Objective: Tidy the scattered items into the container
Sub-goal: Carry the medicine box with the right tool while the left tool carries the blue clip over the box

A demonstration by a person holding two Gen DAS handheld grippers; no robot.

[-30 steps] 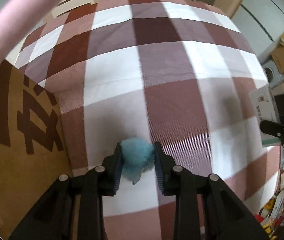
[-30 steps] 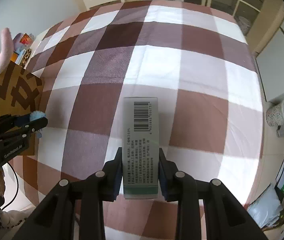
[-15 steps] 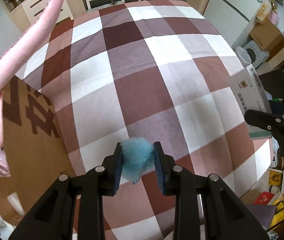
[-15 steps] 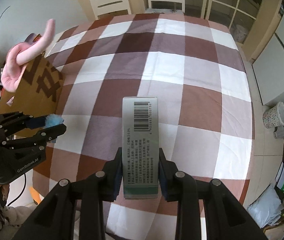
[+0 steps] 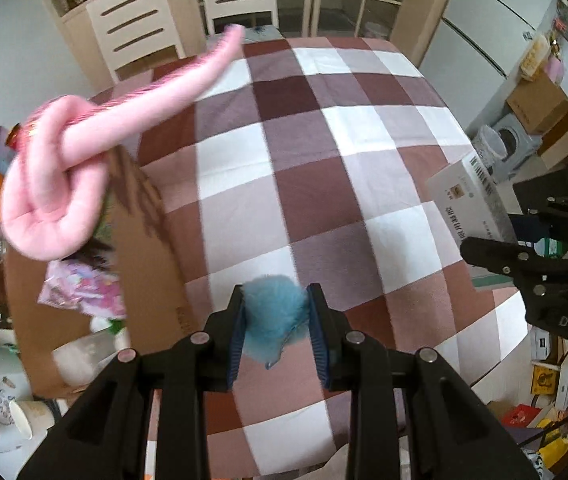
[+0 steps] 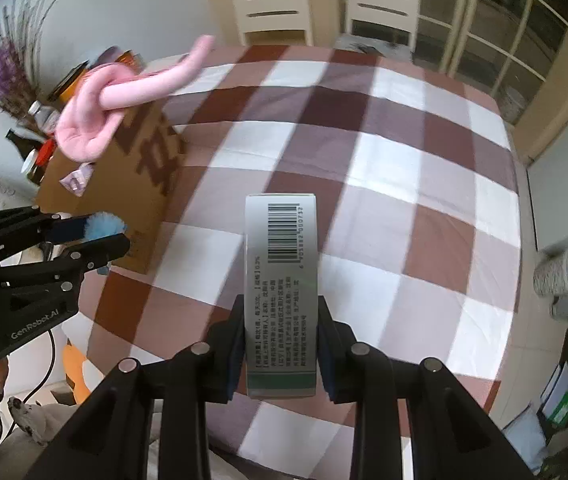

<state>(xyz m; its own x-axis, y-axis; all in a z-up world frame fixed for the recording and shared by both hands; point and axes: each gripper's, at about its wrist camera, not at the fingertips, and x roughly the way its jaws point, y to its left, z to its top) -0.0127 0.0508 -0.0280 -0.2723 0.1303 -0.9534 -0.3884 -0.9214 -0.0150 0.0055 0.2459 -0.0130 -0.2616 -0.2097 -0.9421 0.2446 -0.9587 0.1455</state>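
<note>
While both grippers rose, the cardboard box (image 5: 152, 248) interior appeared.

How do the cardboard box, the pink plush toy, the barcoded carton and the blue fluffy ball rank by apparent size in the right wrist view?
1. cardboard box
2. barcoded carton, though nearness to the camera inflates it
3. pink plush toy, looking close to the carton
4. blue fluffy ball

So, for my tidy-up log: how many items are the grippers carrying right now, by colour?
Blue: 1, the fluffy pom-pom in the left gripper.
Grey-white: 1, the barcoded carton in the right gripper.
Total: 2.
</note>
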